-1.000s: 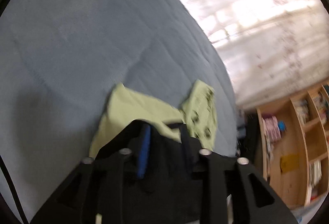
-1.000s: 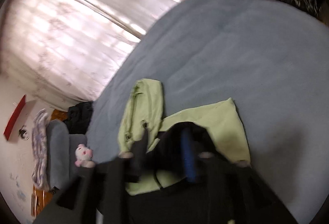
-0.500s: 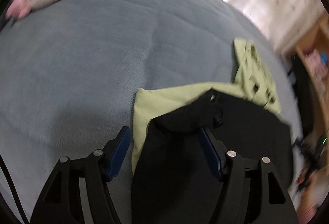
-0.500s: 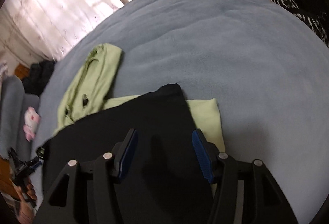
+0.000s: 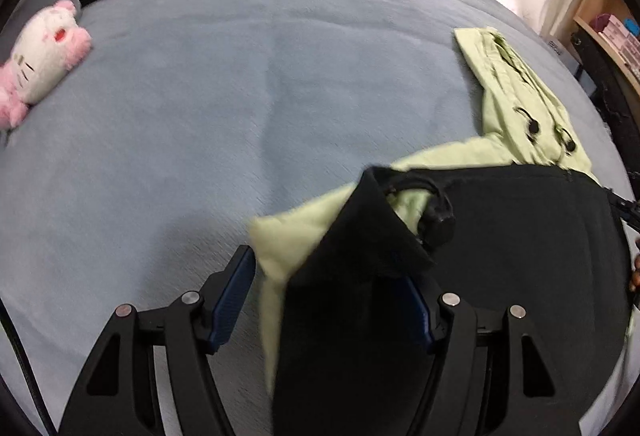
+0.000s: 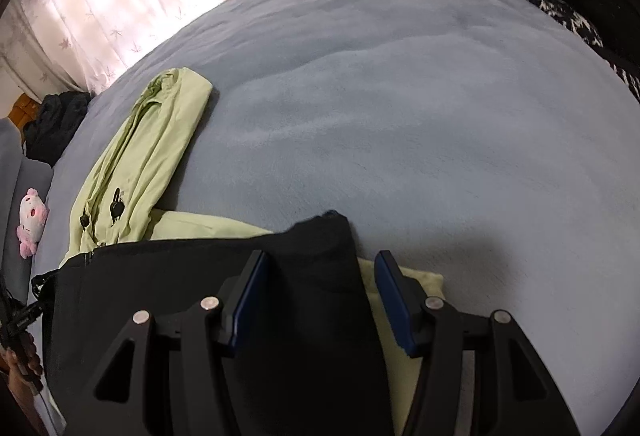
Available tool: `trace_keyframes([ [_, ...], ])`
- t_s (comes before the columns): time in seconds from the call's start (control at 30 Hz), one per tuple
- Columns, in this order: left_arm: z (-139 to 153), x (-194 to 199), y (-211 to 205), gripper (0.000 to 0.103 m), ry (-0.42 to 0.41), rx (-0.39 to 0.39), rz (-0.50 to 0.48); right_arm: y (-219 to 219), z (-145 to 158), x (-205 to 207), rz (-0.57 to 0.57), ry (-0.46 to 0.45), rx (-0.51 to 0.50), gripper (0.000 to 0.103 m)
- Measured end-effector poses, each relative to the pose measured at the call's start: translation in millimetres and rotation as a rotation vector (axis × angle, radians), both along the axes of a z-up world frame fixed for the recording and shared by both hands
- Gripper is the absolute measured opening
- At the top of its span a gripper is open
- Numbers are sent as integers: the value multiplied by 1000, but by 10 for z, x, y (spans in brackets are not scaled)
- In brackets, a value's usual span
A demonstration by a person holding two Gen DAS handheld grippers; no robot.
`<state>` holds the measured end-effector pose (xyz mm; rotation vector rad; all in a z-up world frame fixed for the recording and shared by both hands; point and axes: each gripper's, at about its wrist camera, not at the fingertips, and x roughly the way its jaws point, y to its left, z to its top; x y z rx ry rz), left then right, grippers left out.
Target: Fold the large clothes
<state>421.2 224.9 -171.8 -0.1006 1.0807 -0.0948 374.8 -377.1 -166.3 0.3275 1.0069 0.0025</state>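
Nearest, the left gripper (image 5: 328, 296) is seen with fingers spread and the right gripper (image 6: 320, 296) with jaws closing, no pad yet pressing; a corner of the black garment (image 5: 520, 236) lies between each pair. It is spread over the green garment (image 6: 160, 140) on the bed (image 5: 200, 96), toward its near edge. The cloth is judged soft, limp and light, best pinched at corners. Farther off, a plush toy (image 5: 40, 56) rests by the bed's far edge.

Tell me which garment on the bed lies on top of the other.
The black garment. It lies over the light green garment, covering its lower part, and runs between the fingers of both grippers; the green one's hood end with the toggles stays uncovered on the blue bedspread.
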Motion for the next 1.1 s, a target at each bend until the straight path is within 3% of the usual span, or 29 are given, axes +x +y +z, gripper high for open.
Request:
trace_keyframes([
  [0.03,31,9,7,66,-22,10,5,25,1,-12,4,-11,-14,33],
  [0.1,103,13,-14,64,-72,30,6,101,-1,-35,14,-23,-60,25],
  [0.13,147,9,-45,56,-104,44,-1,126,18,-71,12,-42,-80,21],
  [0.17,171,24,-91,42,-121,58,-13,148,47,-112,9,-60,-96,19],
  [0.27,163,78,-231,18,-116,117,-49,161,165,-257,-21,-119,-122,15],
  [0.43,255,119,-369,7,-150,128,-62,92,466,-525,-94,-236,-127,15],
  [0.5,305,194,-429,6,-165,143,-38,133,571,-521,-97,-272,-173,15],
  [0.63,186,359,-479,6,-133,193,36,189,533,-282,-107,-239,-202,15],
  [0.87,-78,417,-465,6,-135,204,114,343,-20,127,-116,-81,-288,17],
  [1.03,-20,333,-442,13,-176,200,137,178,0,66,-150,-74,-180,25],
  [1.1,92,252,-420,19,-201,202,159,79,130,-38,-213,-79,-152,25],
])
